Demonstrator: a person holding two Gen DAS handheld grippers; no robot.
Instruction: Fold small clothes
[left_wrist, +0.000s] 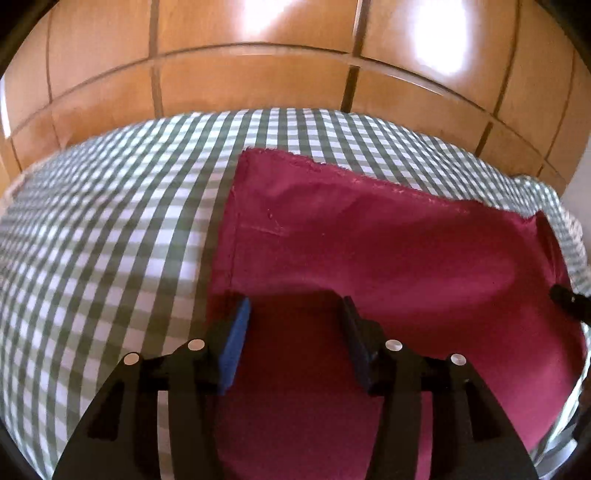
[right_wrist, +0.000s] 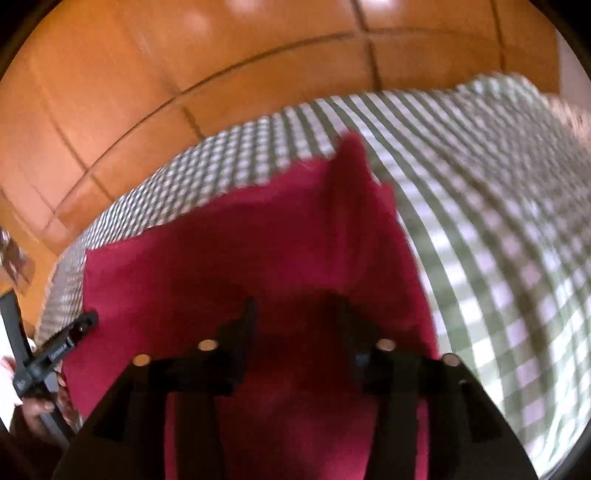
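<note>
A dark red cloth (left_wrist: 369, 240) lies flat on the green-and-white checked cover (left_wrist: 110, 221), its frayed far edge running down to the right. My left gripper (left_wrist: 295, 308) hangs over the cloth's near left part, jaws apart, with only cloth below the gap and one blue pad (left_wrist: 236, 343) showing. In the blurred right wrist view the same red cloth (right_wrist: 240, 251) rises to a peaked corner at its far right. My right gripper (right_wrist: 299, 308) stands over its near part with the jaws apart and nothing pressed between the fingers. The left gripper's tip (right_wrist: 70, 336) shows at the cloth's left edge.
Orange-brown tiled floor (left_wrist: 258, 77) lies beyond the covered surface's far edge. The right gripper's tip (left_wrist: 569, 302) pokes in at the cloth's right side. A person's hand (right_wrist: 37, 406) shows at the lower left. Checked cover (right_wrist: 498, 240) stretches to the right of the cloth.
</note>
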